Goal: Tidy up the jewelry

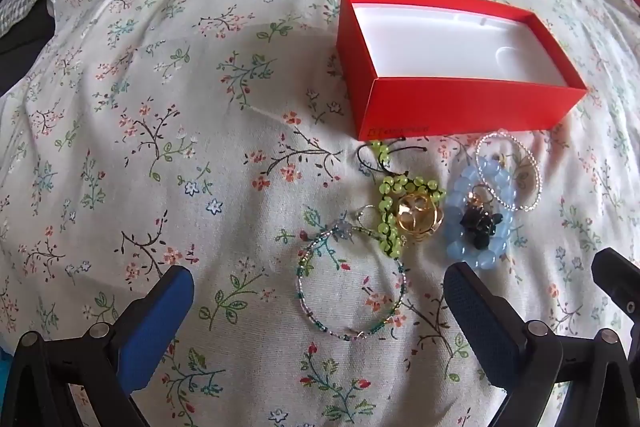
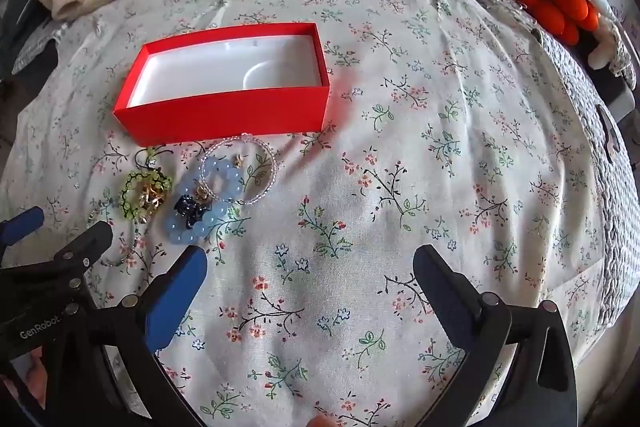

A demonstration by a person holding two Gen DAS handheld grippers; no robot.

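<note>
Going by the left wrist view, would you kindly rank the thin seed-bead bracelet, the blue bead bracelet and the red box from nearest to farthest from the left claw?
From the left claw, open and empty over the floral sheet:
1. Thin seed-bead bracelet, lying between the fingers.
2. Blue bead bracelet, ahead and to the right.
3. Red box, farthest, beyond the jewelry, open and empty.

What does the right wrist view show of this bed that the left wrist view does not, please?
Only the right wrist view shows the orange cushion and grey quilted cover. Only the left wrist view shows the whole thin beaded bracelet between the open left gripper fingers. Both show the empty red box, green bead bracelet, blue bead bracelet and floral sheet; the right gripper is open too.
</note>
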